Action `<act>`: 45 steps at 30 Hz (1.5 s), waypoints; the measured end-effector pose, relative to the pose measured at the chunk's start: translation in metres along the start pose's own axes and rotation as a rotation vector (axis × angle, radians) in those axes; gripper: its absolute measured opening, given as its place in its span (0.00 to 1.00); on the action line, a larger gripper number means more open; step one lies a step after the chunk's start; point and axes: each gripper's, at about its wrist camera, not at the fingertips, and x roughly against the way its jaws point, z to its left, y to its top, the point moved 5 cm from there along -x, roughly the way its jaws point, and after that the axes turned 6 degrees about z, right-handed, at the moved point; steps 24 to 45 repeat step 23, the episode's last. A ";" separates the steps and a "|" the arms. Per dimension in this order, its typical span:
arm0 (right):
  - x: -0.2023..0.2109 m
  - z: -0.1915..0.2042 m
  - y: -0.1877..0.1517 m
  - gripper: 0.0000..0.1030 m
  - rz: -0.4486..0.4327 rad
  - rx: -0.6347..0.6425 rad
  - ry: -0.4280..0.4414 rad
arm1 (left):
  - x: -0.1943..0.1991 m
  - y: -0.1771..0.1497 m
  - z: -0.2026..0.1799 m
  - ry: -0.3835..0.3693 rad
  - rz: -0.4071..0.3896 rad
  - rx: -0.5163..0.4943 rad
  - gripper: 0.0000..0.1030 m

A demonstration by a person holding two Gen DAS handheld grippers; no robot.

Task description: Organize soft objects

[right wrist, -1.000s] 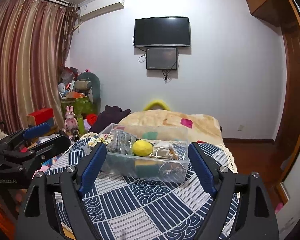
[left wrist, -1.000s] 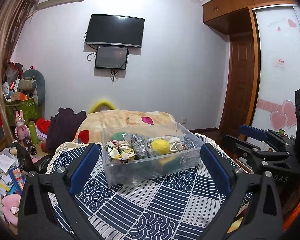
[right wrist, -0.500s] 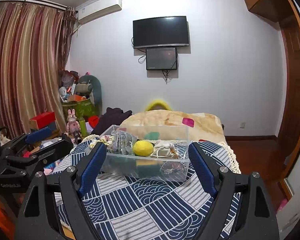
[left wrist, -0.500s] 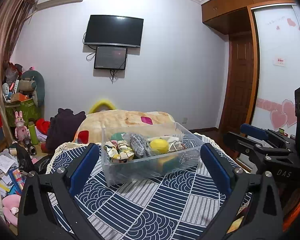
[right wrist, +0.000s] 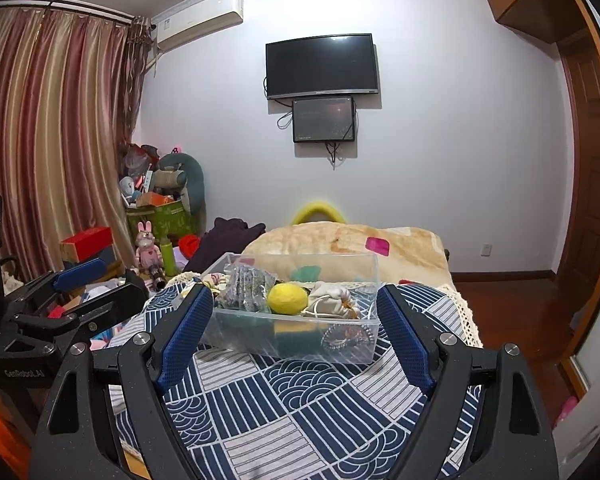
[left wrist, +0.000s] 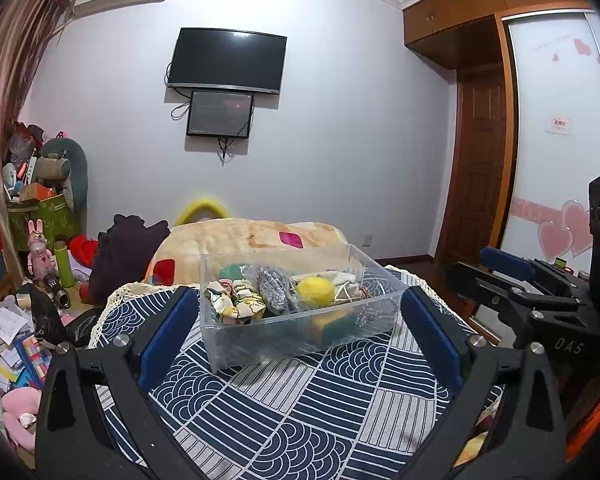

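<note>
A clear plastic bin (left wrist: 284, 336) (right wrist: 236, 336) stands on a table with a navy and white patterned cloth (left wrist: 300, 408) (right wrist: 284, 408). It holds several soft things: a yellow ball (left wrist: 315, 291) (right wrist: 287, 299), a patterned fabric scrunchie (left wrist: 236, 302), a grey mesh pouch (left wrist: 274, 288) (right wrist: 246, 286), a white drawstring bag (right wrist: 328, 300) and a yellow-green sponge (left wrist: 332, 322). My left gripper (left wrist: 300, 316) is open and empty, held just short of the bin. My right gripper (right wrist: 294, 320) is open and empty, also in front of the bin. Each gripper shows at the edge of the other's view.
Behind the table lies a bed with a beige blanket (left wrist: 252, 236) and dark clothes (left wrist: 128, 248). Cluttered toys and papers cover the floor at the left (left wrist: 16, 344). A TV (left wrist: 227, 60) hangs on the far wall. A wooden door (left wrist: 480, 160) and wardrobe are at the right.
Both grippers have lifted or tilted slightly, so the bin sits a little lower and nearer in both views. Both stay open and empty. The bin's contents have not moved.
</note>
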 end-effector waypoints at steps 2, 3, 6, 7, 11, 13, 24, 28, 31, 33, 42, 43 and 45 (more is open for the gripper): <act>0.000 0.000 0.000 0.80 -0.001 0.000 -0.001 | -0.001 0.001 0.001 0.000 -0.002 0.009 1.00; 0.000 0.000 0.000 0.80 -0.001 0.000 -0.001 | -0.002 0.000 0.000 -0.002 0.000 0.010 1.00; -0.001 0.001 0.000 0.80 -0.001 0.002 0.001 | -0.003 0.000 0.000 -0.002 0.001 0.012 1.00; -0.001 0.001 0.000 0.80 0.000 0.002 0.001 | -0.003 0.000 0.000 -0.003 0.001 0.013 1.00; 0.000 0.001 0.000 0.80 0.000 0.000 0.001 | -0.003 0.000 -0.002 -0.015 0.003 0.003 1.00; 0.000 0.001 0.000 0.80 0.001 -0.001 0.001 | -0.003 0.000 -0.003 -0.013 0.004 0.000 1.00; -0.001 0.002 -0.001 0.80 0.006 -0.001 0.002 | -0.007 -0.003 -0.002 -0.029 0.027 0.025 1.00; -0.001 0.002 -0.001 0.80 0.006 -0.001 0.002 | -0.007 -0.003 -0.002 -0.029 0.027 0.025 1.00; -0.001 0.002 -0.001 0.80 0.006 -0.001 0.002 | -0.007 -0.003 -0.002 -0.029 0.027 0.025 1.00; -0.001 0.002 -0.001 0.80 0.006 -0.001 0.002 | -0.007 -0.003 -0.002 -0.029 0.027 0.025 1.00; -0.001 0.002 -0.001 0.80 0.006 -0.001 0.002 | -0.007 -0.003 -0.002 -0.029 0.027 0.025 1.00; -0.001 0.002 -0.001 0.80 0.006 -0.001 0.002 | -0.007 -0.003 -0.002 -0.029 0.027 0.025 1.00; -0.001 0.002 -0.001 0.80 0.006 -0.001 0.002 | -0.007 -0.003 -0.002 -0.029 0.027 0.025 1.00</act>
